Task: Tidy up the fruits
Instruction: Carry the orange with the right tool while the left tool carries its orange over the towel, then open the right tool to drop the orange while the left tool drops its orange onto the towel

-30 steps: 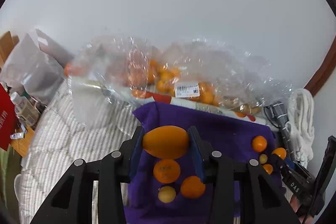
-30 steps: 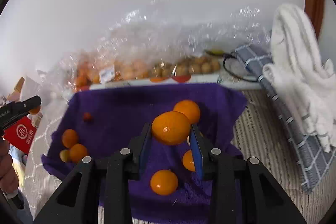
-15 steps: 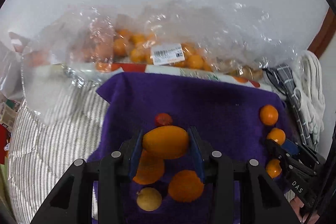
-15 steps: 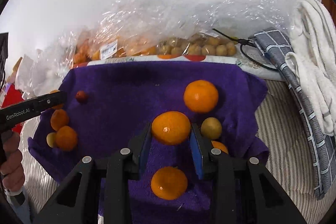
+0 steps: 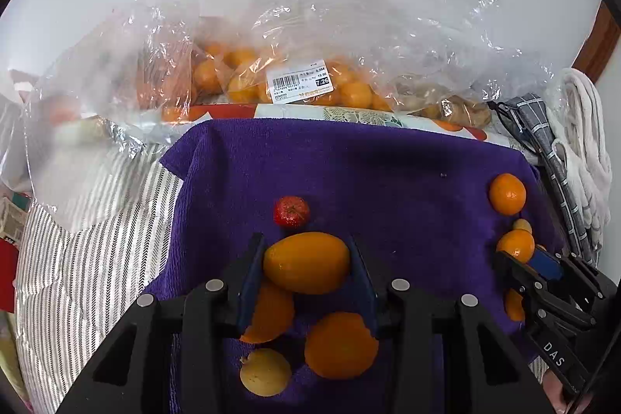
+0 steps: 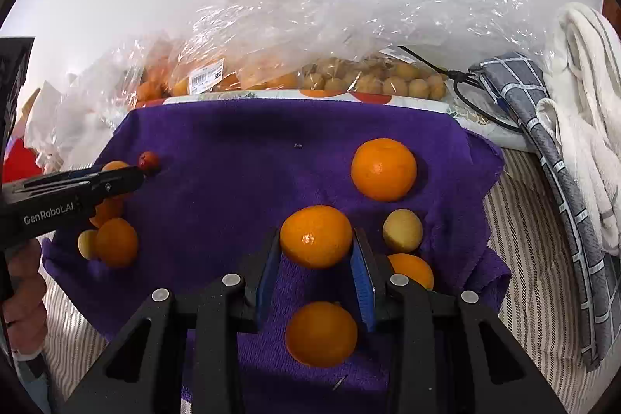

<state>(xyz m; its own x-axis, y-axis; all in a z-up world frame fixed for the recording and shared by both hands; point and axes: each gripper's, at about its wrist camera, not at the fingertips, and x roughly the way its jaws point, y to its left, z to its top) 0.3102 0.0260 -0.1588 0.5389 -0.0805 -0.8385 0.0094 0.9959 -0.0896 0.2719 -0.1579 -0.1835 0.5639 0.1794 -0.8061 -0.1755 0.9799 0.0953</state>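
My left gripper point(image 5: 306, 260) is shut on an oval orange fruit point(image 5: 306, 262), held just above the purple towel point(image 5: 368, 165). Under it lie two oranges point(image 5: 341, 344) and a small yellow fruit point(image 5: 265, 372); a small red fruit point(image 5: 292, 212) sits just beyond. My right gripper point(image 6: 316, 239) is shut on a round orange point(image 6: 316, 236) over the same purple towel point(image 6: 240, 150). Around it lie a large orange point(image 6: 383, 168), a yellow fruit point(image 6: 402, 231), and two more oranges point(image 6: 321, 333). The left gripper's body point(image 6: 73, 189) shows at the left edge.
Clear plastic bags point(image 5: 310, 80) of oranges and small brown fruits line the towel's far edge against a white wall. A grey checked cloth point(image 6: 543, 127) and a white towel point(image 6: 582, 103) lie to the right. Striped bedding point(image 5: 89, 239) surrounds the purple towel. A hand point(image 6: 23, 290) holds the left gripper.
Both grippers have come down and forward over the purple towel with their fruit still held. The bags and loose fruit now look closer, and the red fruit has come into the left wrist view.
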